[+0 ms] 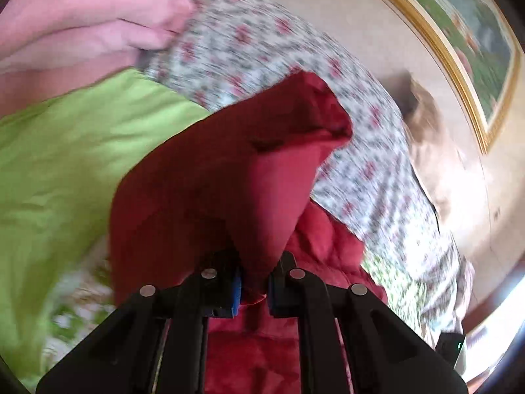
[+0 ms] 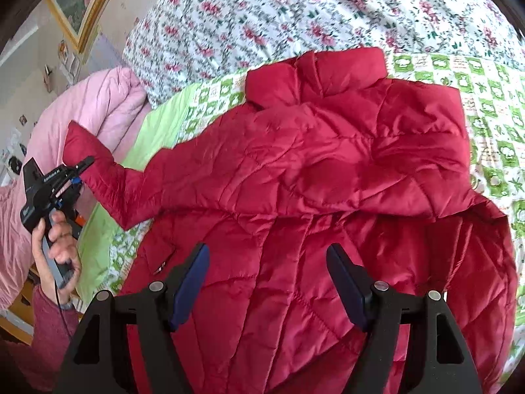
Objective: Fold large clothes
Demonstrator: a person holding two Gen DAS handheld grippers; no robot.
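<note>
Left gripper (image 2: 82,172) is clenched on the red jacket (image 2: 311,170)'s sleeve cuff (image 2: 88,151) — right gripper (image 2: 267,282) hangs released over the body. Best bet is carrying that sleeve flat across the chest, no twisting.

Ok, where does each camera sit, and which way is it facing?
Left wrist: on the left gripper, looking along its fingers, shut on the red quilted jacket's sleeve cuff; floral bedspread beyond.
Right wrist: on the open right gripper, looking down at the red quilted jacket; the left hand and left gripper show at left.
Shared: jacket, sleeve, bedspread, pink quilt.
</note>
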